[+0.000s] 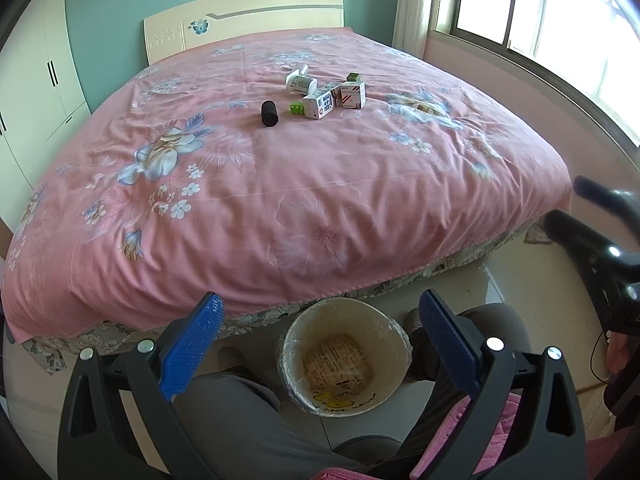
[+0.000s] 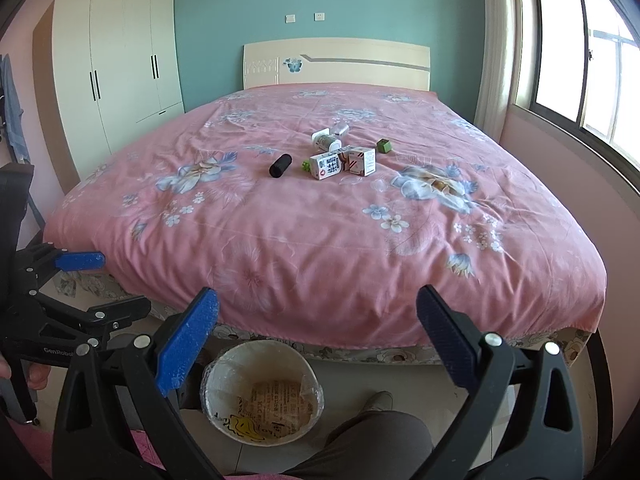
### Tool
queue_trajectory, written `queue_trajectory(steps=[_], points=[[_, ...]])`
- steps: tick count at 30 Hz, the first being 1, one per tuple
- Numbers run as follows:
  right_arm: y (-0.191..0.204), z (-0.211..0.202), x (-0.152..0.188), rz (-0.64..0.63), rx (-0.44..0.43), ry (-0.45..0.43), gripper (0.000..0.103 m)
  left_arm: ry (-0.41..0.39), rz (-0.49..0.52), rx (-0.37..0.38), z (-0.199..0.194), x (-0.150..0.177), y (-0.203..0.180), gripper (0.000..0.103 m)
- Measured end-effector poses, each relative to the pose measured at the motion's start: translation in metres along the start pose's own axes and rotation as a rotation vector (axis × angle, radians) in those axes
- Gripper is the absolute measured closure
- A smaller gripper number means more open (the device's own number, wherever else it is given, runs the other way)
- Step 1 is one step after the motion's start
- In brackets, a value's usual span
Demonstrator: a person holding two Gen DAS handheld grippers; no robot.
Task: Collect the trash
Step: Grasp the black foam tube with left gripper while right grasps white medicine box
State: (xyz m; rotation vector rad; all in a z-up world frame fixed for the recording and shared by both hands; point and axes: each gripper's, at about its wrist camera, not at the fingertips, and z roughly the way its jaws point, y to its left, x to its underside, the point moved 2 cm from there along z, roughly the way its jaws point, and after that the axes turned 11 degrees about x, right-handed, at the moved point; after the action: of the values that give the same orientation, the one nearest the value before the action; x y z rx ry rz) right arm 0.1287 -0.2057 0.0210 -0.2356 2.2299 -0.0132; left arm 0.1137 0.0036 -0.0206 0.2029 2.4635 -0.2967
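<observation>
Pink floral bed mid-room, trash clustered near its centre, black cylinder lying lengthwise toward headboard, milk carton toppled, print unreadable, lined bin on floor below, left gripper and right gripper both spread wide, holding nothing.

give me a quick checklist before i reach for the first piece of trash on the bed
1. Left hand-held gripper open, nothing held: ok
2. Right hand-held gripper open, nothing held: ok
3. Lined trash bin on the floor at the bed's foot, mouth uncovered: ok
4. Milk carton, medicine box, black cylinder and pump bottle lie in plain view mid-bed: ok
5. Trash within reach from here: cannot tell
</observation>
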Motion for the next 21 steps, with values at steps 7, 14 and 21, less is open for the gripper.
queue_trajectory(steps=[7, 14, 21], points=[[-0.022, 0.047, -0.047, -0.022, 0.011, -0.034, 0.007, 0.001, 0.009, -0.016, 0.03, -0.053, 0.014, 0.003], [-0.043, 0.105, -0.098, -0.056, 0.006, -0.043, 0.007, -0.012, -0.022, -0.029, 0.067, -0.112, 0.035, 0.003], [-0.05, 0.168, -0.14, -0.117, -0.011, -0.03, 0.007, 0.002, -0.06, -0.041, 0.114, -0.16, 0.062, 0.003]])
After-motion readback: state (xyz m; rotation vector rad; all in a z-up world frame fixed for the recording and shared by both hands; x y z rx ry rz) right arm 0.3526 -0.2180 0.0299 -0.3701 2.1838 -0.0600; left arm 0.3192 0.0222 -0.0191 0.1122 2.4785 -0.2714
